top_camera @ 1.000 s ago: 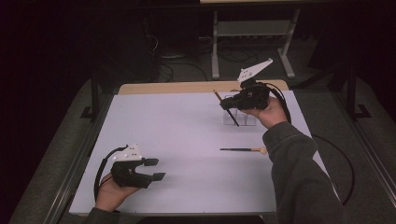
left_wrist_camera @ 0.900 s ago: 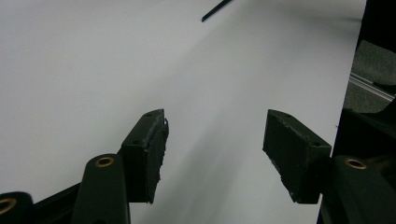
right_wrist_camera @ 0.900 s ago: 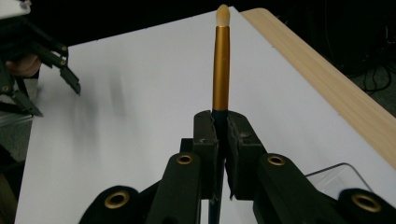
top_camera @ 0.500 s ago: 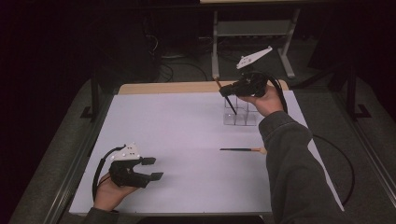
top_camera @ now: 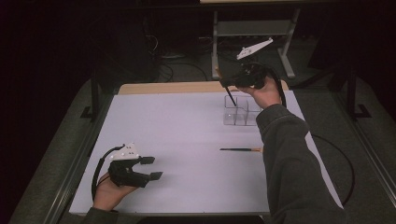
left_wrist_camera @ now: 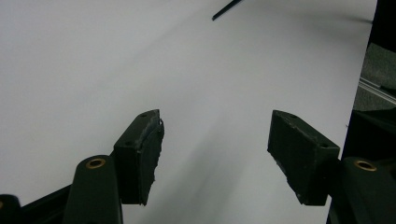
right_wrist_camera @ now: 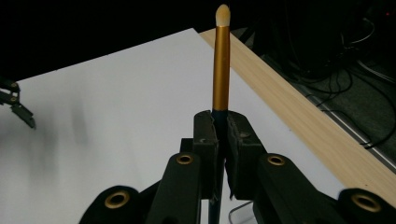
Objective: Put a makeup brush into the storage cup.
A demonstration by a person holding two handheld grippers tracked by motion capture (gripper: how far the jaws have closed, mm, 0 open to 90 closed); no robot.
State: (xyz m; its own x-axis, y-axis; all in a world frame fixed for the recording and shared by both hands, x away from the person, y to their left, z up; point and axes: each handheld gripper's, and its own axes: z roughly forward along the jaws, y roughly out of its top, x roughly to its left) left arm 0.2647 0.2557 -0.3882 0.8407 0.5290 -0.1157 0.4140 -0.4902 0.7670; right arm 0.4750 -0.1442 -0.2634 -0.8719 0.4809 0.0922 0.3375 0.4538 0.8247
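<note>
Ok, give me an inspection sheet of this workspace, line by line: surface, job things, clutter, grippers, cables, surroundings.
Surface: white table top, wooden strip at far edge.
Job's things: gold-handled brush held over clear divided box; second brush lying flat on the table.
Clutter: nothing seen.
Grippers: right gripper shut on gold-handled brush; left gripper open, nothing between its jaws, which have just been opening.
Cables: one trailing from each gripper.
Surroundings: dark floor, metal stand and loose wires behind.

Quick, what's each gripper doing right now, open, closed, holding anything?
Left gripper: open, nothing between its jaws, which have just been opening.
Right gripper: shut on the gold-handled brush.
</note>
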